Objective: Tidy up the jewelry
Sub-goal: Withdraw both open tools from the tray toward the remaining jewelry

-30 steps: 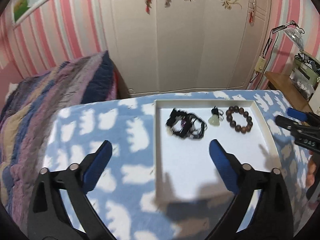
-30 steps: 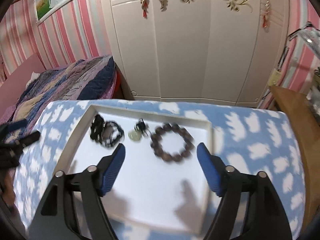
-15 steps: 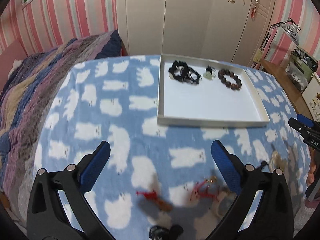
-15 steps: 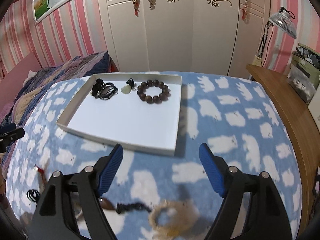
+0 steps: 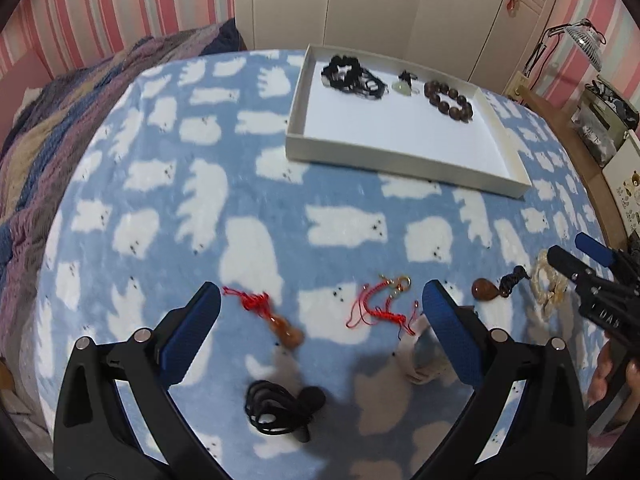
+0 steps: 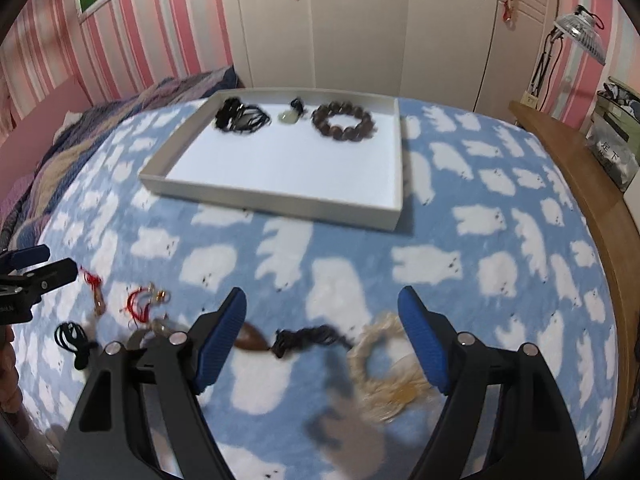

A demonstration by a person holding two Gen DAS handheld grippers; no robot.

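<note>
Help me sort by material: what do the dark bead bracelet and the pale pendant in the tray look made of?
Bead bracelet: probably wood, dark brown round beads with a dull sheen. Pendant: possibly jade or similar stone, pale green and smooth, on a black cord; too small to be sure.

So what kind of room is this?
Most likely a bedroom. There's a bed with a striped quilt, a big white wardrobe against the pink striped wall, and a soft blue blanket where the jewelry tray sits.

White tray (image 6: 276,200) on a blue blanket (image 6: 460,236) patterned with white bears; red cord (image 5: 376,312).
</note>
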